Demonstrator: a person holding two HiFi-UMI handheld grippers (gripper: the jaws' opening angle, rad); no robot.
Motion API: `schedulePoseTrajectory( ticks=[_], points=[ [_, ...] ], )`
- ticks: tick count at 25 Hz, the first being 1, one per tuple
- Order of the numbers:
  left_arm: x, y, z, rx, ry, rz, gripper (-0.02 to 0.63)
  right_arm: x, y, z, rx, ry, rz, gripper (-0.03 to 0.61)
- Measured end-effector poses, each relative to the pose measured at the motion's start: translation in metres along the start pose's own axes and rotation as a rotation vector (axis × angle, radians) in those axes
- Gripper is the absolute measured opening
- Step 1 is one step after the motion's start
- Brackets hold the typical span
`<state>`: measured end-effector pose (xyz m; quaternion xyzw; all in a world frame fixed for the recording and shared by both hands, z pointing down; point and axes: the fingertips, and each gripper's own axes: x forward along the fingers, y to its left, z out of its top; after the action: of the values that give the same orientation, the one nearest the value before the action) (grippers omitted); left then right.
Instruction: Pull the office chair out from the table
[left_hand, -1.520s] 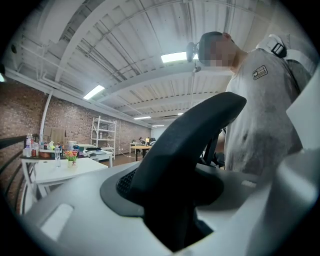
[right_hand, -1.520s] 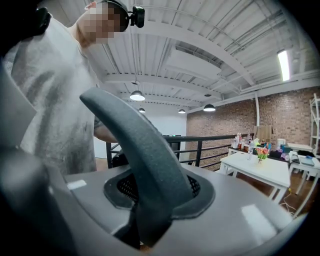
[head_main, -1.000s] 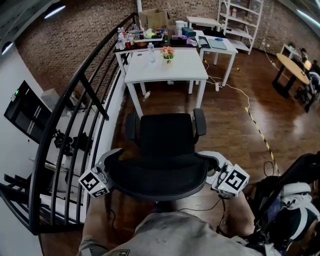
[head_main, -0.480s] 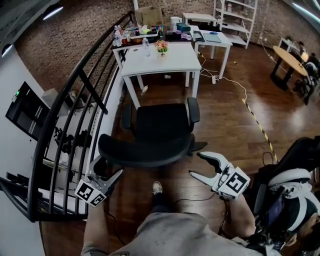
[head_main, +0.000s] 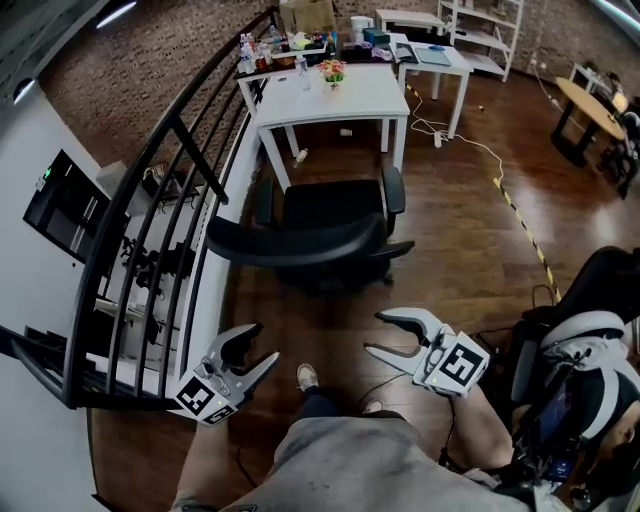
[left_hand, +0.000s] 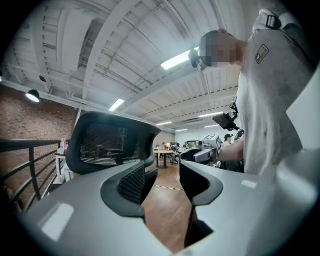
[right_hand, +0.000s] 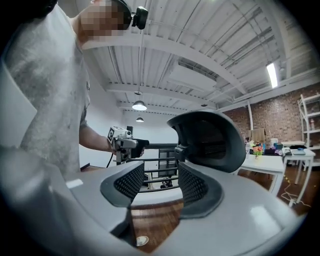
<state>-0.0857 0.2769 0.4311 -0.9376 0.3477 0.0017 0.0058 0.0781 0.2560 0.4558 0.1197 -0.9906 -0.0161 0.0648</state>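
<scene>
Now the grey left gripper (head_main: 263, 345) and grey right gripper (head_main: 375, 333) are closing empty, well apart from the black mesh office chair (head_main: 310, 235).

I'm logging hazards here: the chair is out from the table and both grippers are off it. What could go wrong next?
1. The office chair stands free on the wood floor. Neither the left gripper nor the right gripper, both empty with jaws closing, steadies it, so it could drift, perhaps into the railing beside it.
2. A white cable lies on the floor right of the table; pushed that way, the chair might snag it.
</scene>
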Motion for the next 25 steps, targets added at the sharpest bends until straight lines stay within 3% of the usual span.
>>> schedulePoseTrajectory(
  ticks=[5, 13, 20, 25],
  points=[
    [-0.006, -0.026, 0.001, -0.033, -0.008, -0.085, 0.124, 0.012, 0.036, 0.001, 0.019, 0.016, 0.022, 0.168],
    [-0.041, -0.051, -0.005, -0.081, 0.003, -0.251, 0.037, 0.05, 0.097, 0.002, 0.083, 0.036, 0.0, 0.118],
    [-0.074, -0.068, -0.022, -0.131, 0.019, -0.339, 0.011, 0.075, 0.151, -0.01, 0.147, 0.07, -0.013, 0.089],
    [-0.09, -0.09, -0.038, -0.171, 0.053, -0.363, 0.005, 0.079, 0.187, -0.021, 0.185, 0.09, 0.025, 0.077]
  ],
)
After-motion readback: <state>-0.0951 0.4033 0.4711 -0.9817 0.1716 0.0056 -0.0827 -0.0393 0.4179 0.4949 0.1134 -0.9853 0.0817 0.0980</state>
